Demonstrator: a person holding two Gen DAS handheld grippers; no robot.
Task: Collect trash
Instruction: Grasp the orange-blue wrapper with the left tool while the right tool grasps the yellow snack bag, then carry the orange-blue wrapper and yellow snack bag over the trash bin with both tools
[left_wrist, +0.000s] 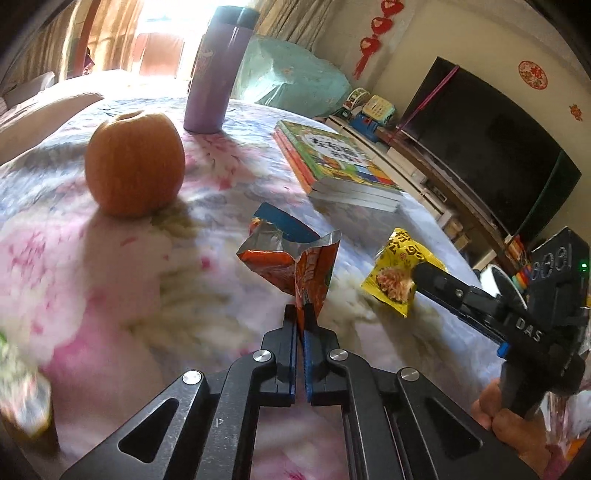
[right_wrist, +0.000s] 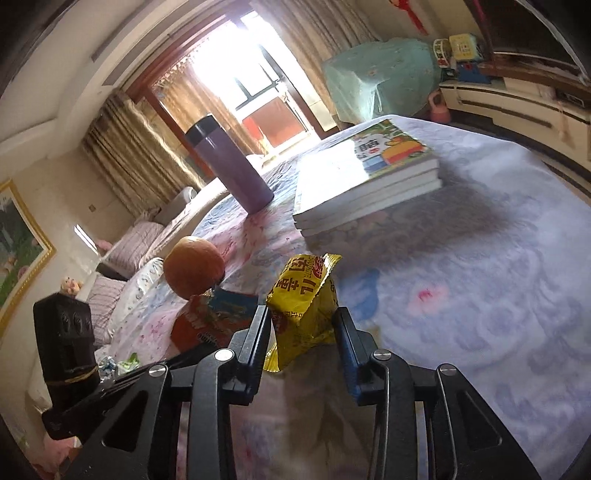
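Note:
My left gripper (left_wrist: 302, 314) is shut on the lower corner of an opened orange snack wrapper (left_wrist: 291, 258), which stands up over the floral tablecloth. The wrapper also shows in the right wrist view (right_wrist: 207, 321). My right gripper (right_wrist: 303, 317) has its jaws around a yellow snack wrapper (right_wrist: 304, 299), pressing its crumpled sides. In the left wrist view the right gripper (left_wrist: 417, 278) comes in from the right, holding that yellow wrapper (left_wrist: 397, 273) just above the cloth.
An orange (left_wrist: 135, 164) and a purple thermos (left_wrist: 218, 70) stand at the back of the table. A stack of books (left_wrist: 340, 166) lies at the right. A crumpled wrapper (left_wrist: 22, 391) is blurred at the left edge. A TV (left_wrist: 491, 147) stands beyond the table.

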